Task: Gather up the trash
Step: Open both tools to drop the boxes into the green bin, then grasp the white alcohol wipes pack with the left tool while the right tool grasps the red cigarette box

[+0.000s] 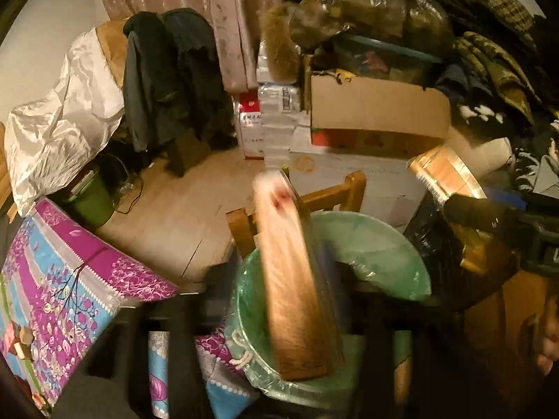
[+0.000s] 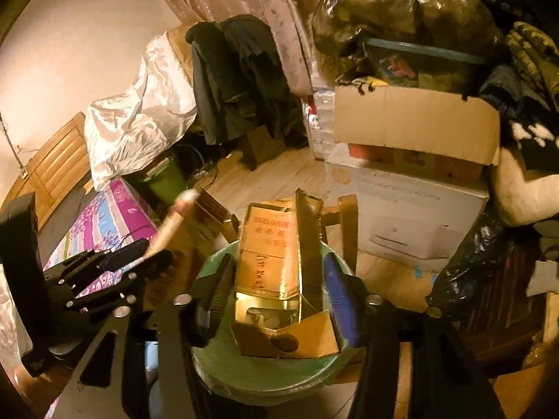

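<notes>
Over the green-lined round trash bin, right claw pinches a gold cardboard box; left claw pinches a blurred tan flat carton.

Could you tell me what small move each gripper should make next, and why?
Probably open both and let go. The right gripper holds the gold carton directly above the green-lined bin, and the left gripper holds a blurred tan box over the same bin, so both pieces should drop inside.
</notes>
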The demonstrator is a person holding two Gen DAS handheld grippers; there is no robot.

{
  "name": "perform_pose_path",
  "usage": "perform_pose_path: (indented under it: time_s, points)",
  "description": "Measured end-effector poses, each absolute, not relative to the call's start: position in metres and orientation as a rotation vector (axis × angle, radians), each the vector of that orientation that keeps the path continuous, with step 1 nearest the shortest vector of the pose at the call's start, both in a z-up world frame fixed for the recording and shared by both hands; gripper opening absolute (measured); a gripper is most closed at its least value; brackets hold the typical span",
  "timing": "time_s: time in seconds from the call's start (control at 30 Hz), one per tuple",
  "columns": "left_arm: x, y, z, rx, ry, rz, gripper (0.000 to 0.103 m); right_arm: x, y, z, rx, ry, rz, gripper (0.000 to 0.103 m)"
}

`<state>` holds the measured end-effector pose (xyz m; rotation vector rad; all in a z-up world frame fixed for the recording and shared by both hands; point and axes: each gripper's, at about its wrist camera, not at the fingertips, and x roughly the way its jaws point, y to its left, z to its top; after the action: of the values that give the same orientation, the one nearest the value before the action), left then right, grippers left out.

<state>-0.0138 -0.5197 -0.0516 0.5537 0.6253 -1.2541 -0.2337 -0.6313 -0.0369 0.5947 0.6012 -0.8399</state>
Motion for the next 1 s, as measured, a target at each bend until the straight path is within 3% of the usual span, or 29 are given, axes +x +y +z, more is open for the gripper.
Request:
perform_pose_path:
  time_s: [0.53, 0.73, 1.0]
  points:
    - [0.016, -0.489, -0.05, 0.469, 0.639, -1.102, 0.065, -0.238, -0.626, -0.041, 0.573, 0.543, -0.843, 0.071]
    - [0.042, -0.43, -0.046, 0.386, 0.555, -0.876, 0.078, -0.219, -0.589, -0.035, 0.432, 0.477, -0.887, 0.075]
    - [0.092, -0.321, -0.06, 0.337, 0.551, -0.556, 0.082, -0.173, -0.511, -0.03, 0.279, 0.366, -0.819, 0.08]
